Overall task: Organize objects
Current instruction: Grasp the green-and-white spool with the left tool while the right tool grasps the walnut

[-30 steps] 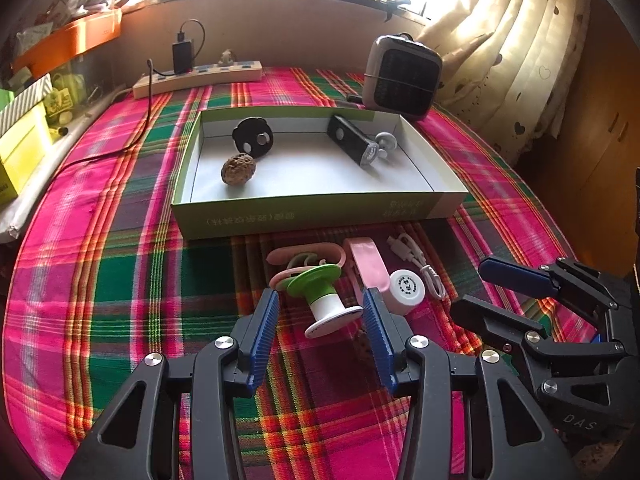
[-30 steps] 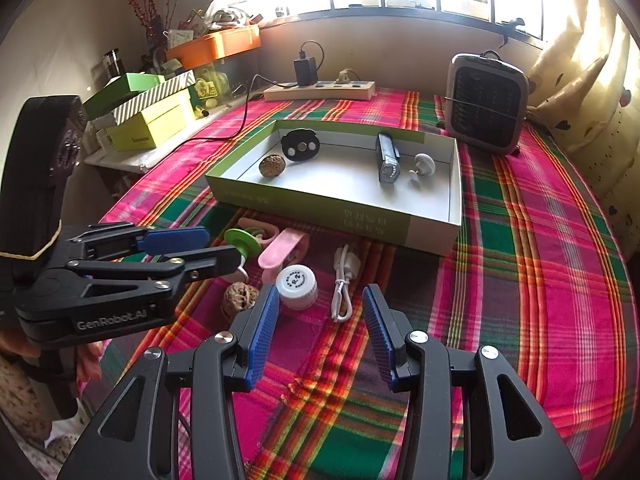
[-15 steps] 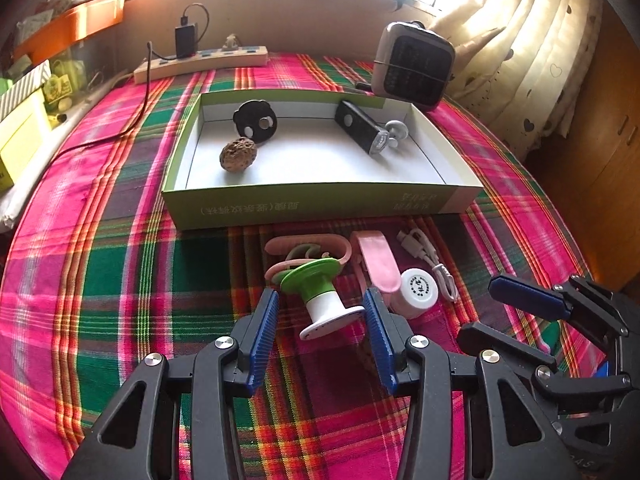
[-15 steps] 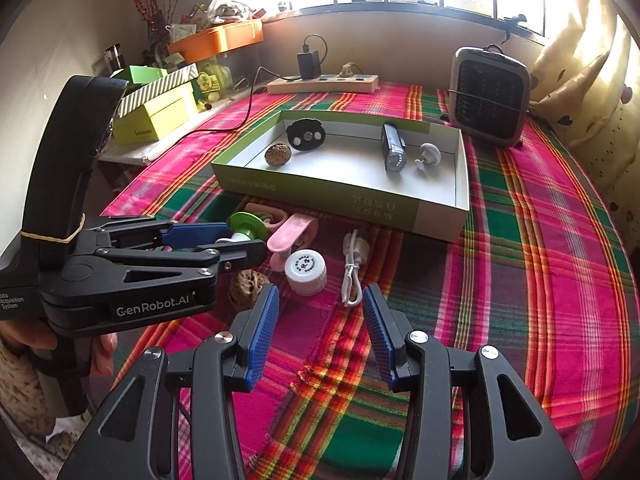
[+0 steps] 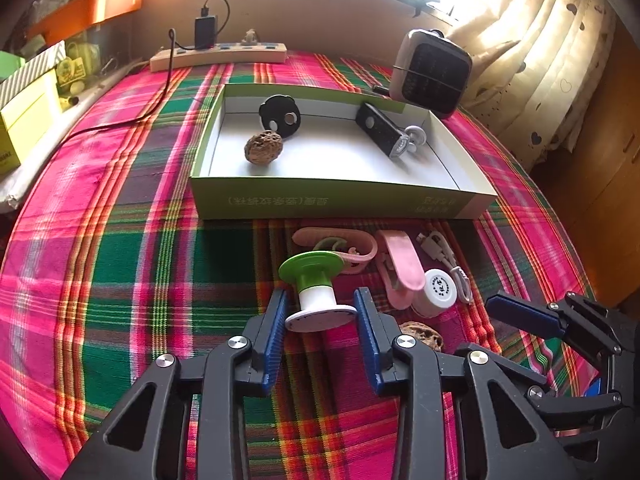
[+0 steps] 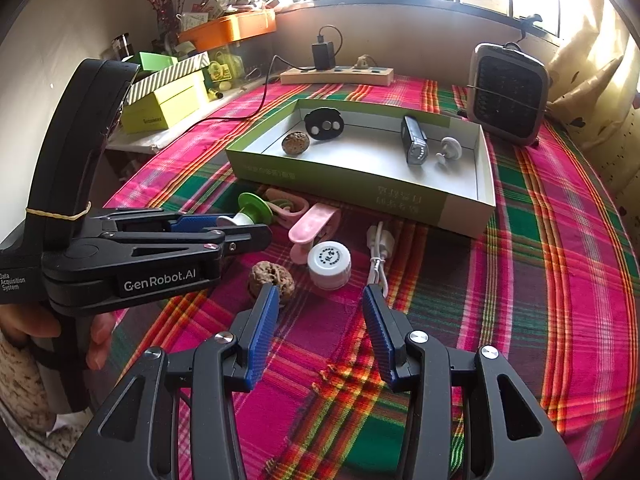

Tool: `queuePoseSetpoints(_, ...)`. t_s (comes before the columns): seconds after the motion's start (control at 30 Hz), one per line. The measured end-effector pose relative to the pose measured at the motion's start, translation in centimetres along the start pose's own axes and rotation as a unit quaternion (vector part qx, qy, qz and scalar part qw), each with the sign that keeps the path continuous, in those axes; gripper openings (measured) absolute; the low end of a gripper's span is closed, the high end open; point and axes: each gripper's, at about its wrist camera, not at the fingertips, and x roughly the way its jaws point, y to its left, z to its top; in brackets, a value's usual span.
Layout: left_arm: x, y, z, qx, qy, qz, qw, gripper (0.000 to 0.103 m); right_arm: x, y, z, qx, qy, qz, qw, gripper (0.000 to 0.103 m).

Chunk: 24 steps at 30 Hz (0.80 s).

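A green-and-white spool (image 5: 316,290) lies on the plaid cloth, its white base between the open fingers of my left gripper (image 5: 320,316); it also shows in the right wrist view (image 6: 250,212). Beside it lie a pink clip (image 5: 402,266), a white cap (image 5: 438,290), a white cable (image 5: 440,252), a pink hook (image 5: 340,244) and a walnut (image 6: 271,277). My right gripper (image 6: 320,312) is open and empty, just short of the walnut and the cap (image 6: 330,260). The green box (image 5: 340,200) holds a walnut, a black disc, a black device and a white knob.
A small heater (image 5: 434,70) stands behind the box at the right. A power strip (image 5: 218,56) with a charger lies along the far wall. Yellow boxes (image 6: 166,108) and an orange tray (image 6: 228,32) sit at the left. Curtains hang at the right.
My left gripper has moved forward, so the spool's white base now sits between its fingers. My right gripper has moved closer to the walnut and the cap. Both stay open.
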Motion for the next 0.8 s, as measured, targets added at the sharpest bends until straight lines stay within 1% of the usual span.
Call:
queuePoseSetpoints(0.17, -0.2, 0.7, -0.2, -0.007, -0.003, 0.005, 1.0, 0.032, 0.1, 0.3, 0.0, -0.002, -0.001, 0.005, 1.0, 0.045)
queuePoseSetpoints(0.4, -0.9, 2.3, -0.7, -0.022, -0.009, 0.019, 0.9995, 0.032, 0.4, 1.4, 0.3, -0.017, -0.004, 0.026, 1.0, 0.045)
queuePoseSetpoints(0.8, -1.3, 3.2, -1.1, -0.028, -0.014, 0.017, 0.9994, 0.032, 2.9, 2.8, 0.6, -0.035, 0.015, 0.031, 0.999, 0.045)
